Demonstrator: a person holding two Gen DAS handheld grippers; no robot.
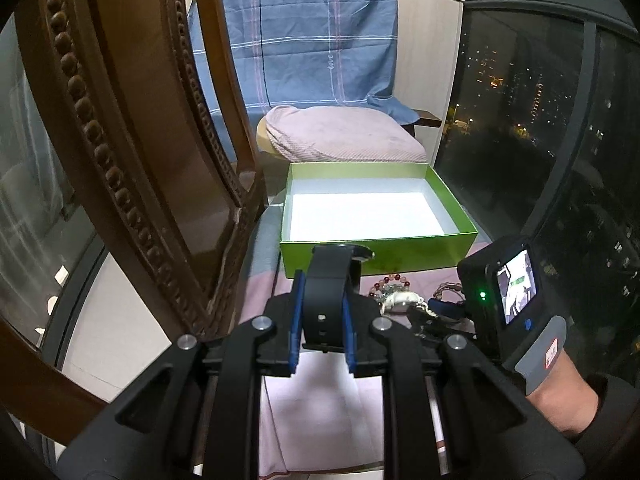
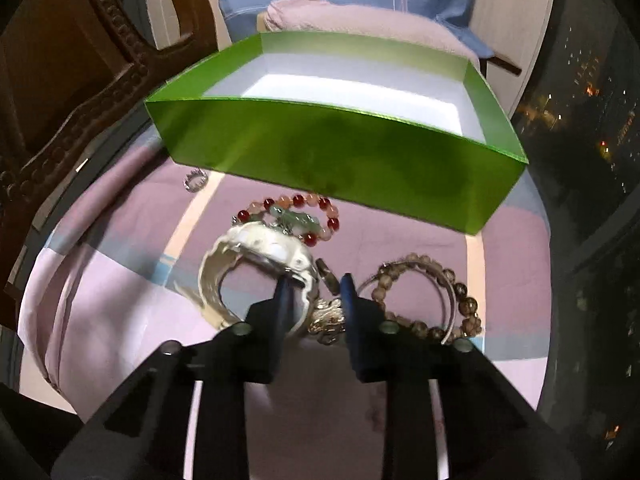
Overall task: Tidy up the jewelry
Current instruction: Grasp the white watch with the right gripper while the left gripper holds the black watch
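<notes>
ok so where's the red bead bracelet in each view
Left wrist: the red bead bracelet peeks out low and right of centre, just below the green box, mostly hidden behind the left gripper.
Right wrist: it lies in full view at centre, just below the box's front wall.
Shared landmark: the green box.

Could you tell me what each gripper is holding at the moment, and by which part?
The left gripper holds a black watch by its strap. The right gripper holds nothing; its fingers are open above the jewelry.

Green box [image 2: 340, 160], black watch [image 1: 326, 292], plaid blue cloth [image 1: 304, 36].
</notes>
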